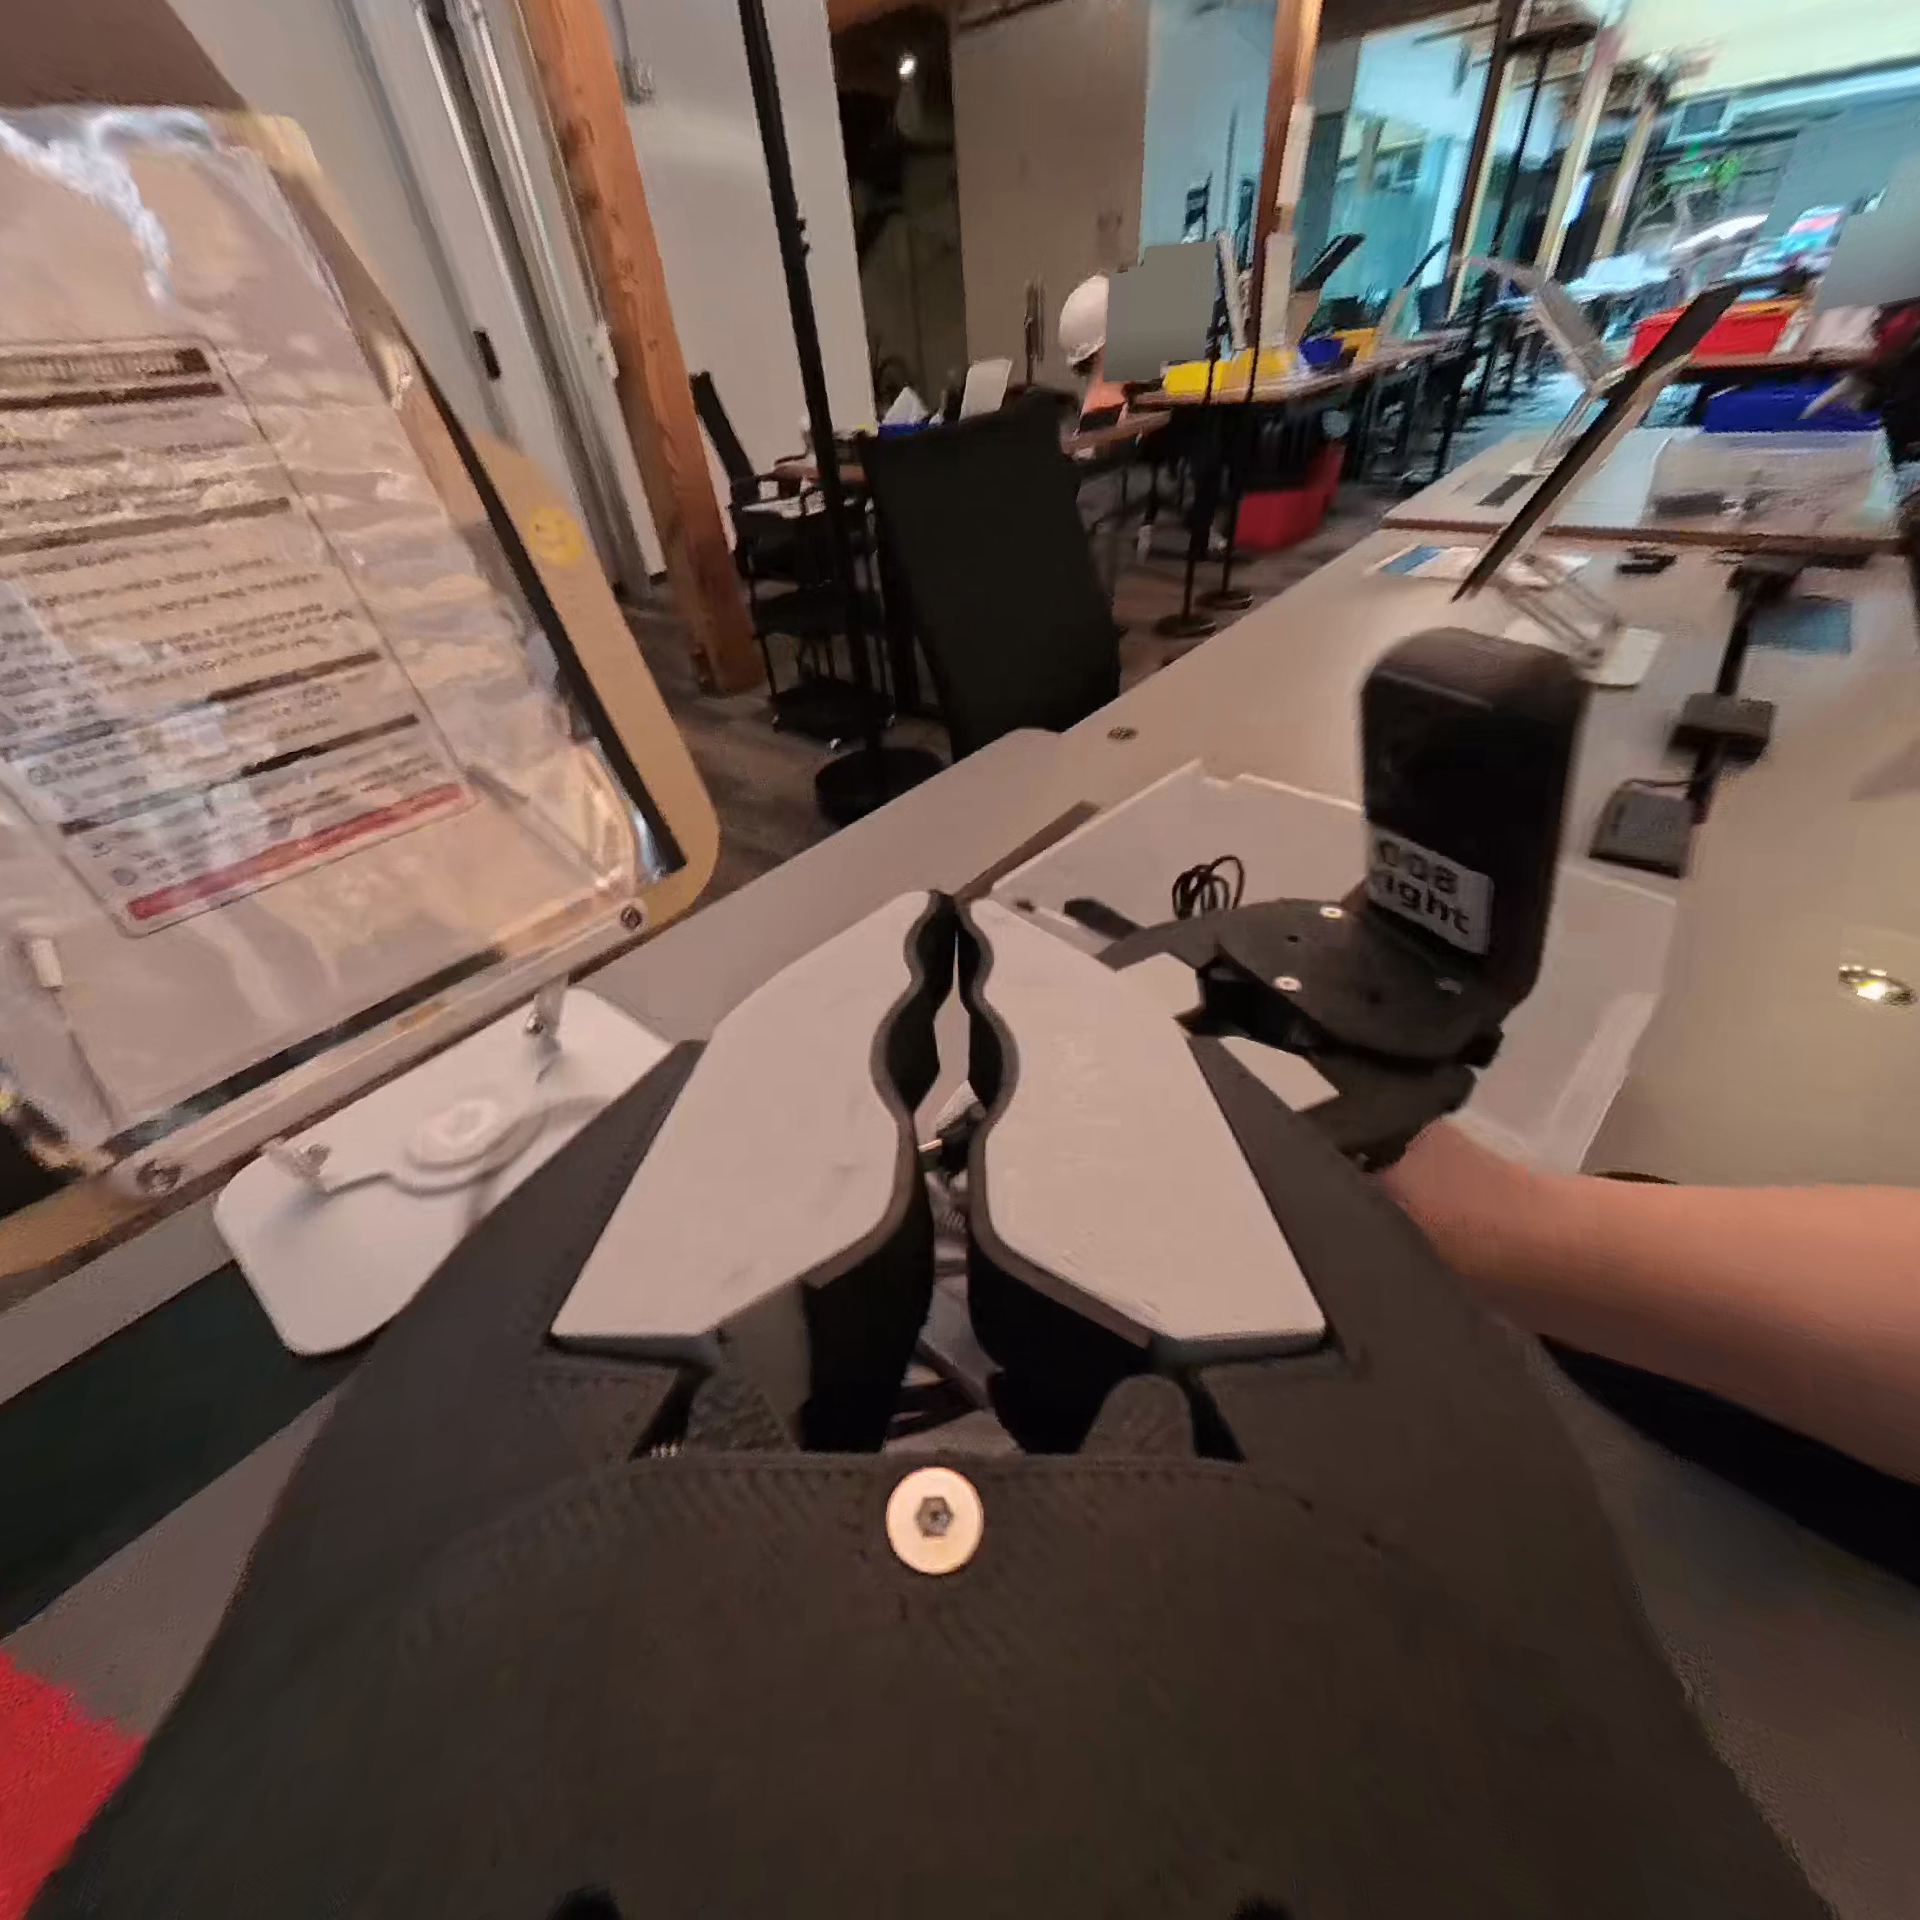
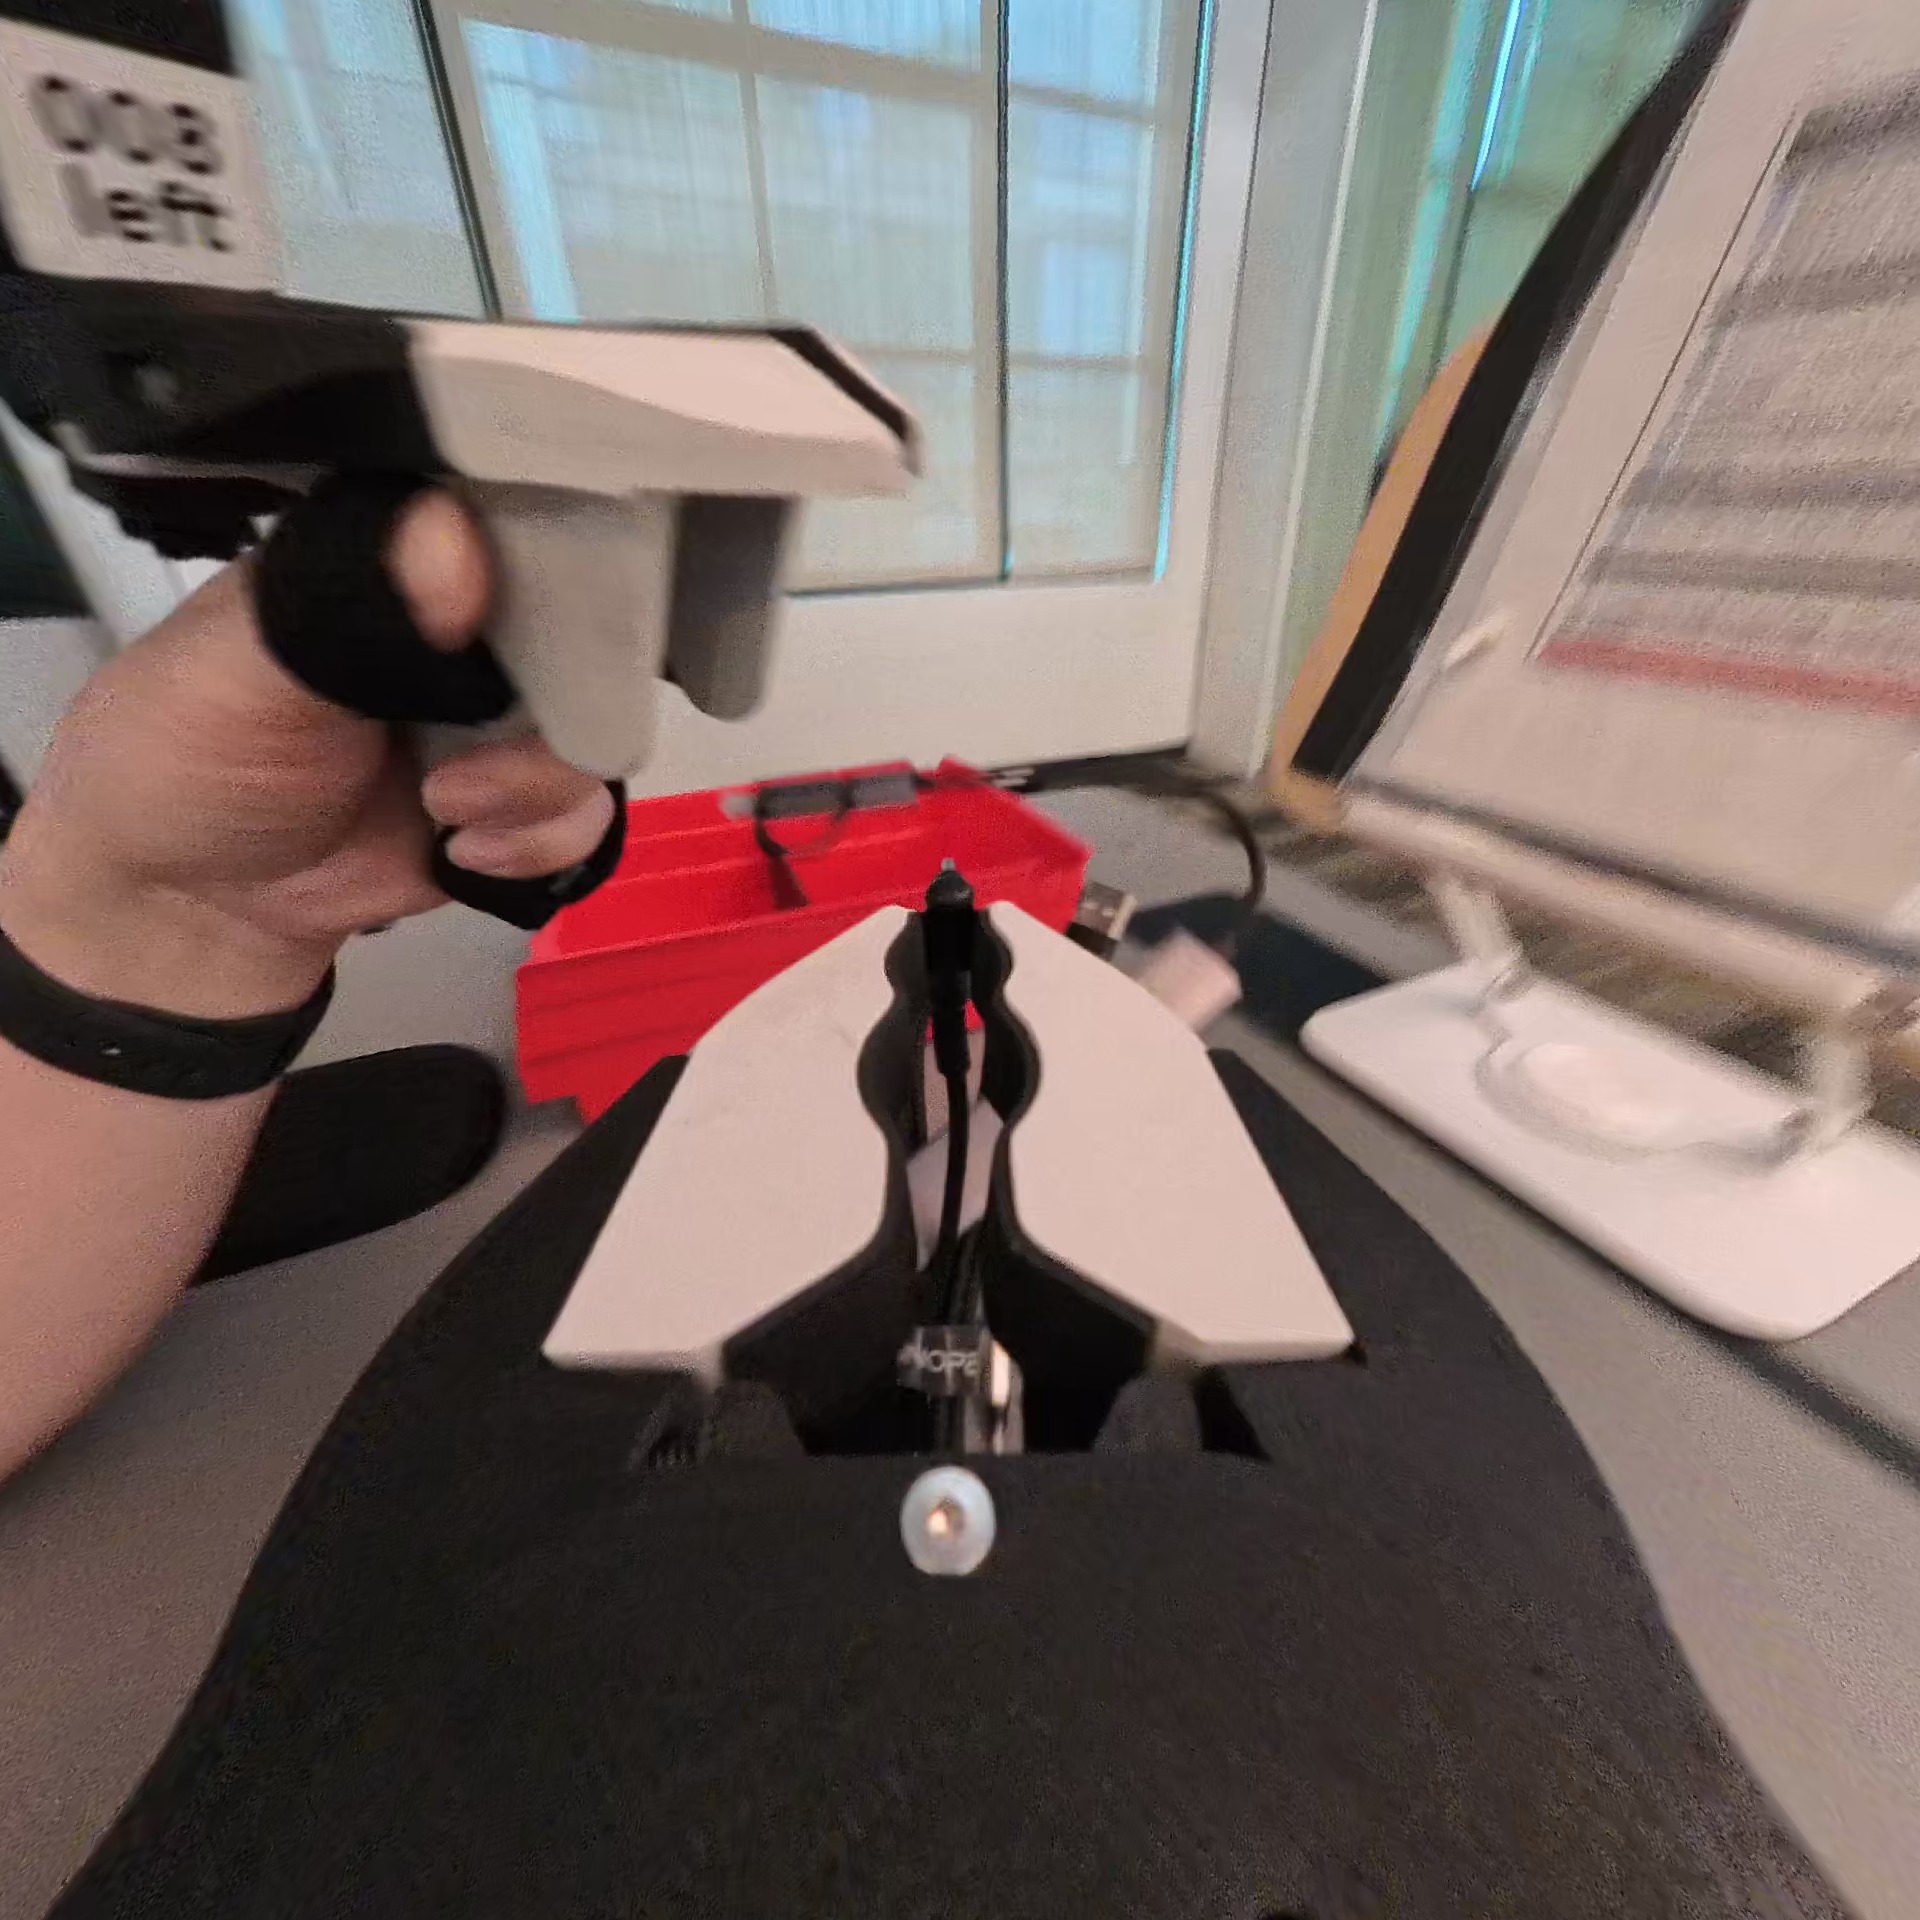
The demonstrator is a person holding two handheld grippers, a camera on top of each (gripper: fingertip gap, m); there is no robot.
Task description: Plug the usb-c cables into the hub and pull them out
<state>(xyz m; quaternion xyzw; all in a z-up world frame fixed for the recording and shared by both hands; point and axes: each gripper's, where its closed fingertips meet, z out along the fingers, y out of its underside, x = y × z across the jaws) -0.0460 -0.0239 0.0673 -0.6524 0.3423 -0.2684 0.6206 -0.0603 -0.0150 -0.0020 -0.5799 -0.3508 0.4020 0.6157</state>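
My right gripper (image 2: pixel 951 914) is shut on a black usb-c cable (image 2: pixel 948 997). The plug tip sticks out just past the fingertips and the cord runs back between the fingers. A grey hub-like device (image 2: pixel 831 800) with a short black lead lies in a red bin (image 2: pixel 675 935) beyond it, blurred. My left gripper (image 1: pixel 954 920) is shut with its tips touching, and nothing shows between them. It hangs raised at the upper left in the right wrist view (image 2: pixel 894 436). The right gripper (image 1: pixel 1132 945) shows at right in the left wrist view.
A clear acrylic sign holder (image 1: pixel 312 623) on a white base (image 1: pixel 416 1174) stands close on the left; it also shows in the right wrist view (image 2: pixel 1662 468). A white tray (image 1: pixel 1278 821) holds a coiled black cable (image 1: pixel 1205 883). Loose connectors (image 2: pixel 1143 945) lie beside the red bin. Left tips to right tips: about 7 cm.
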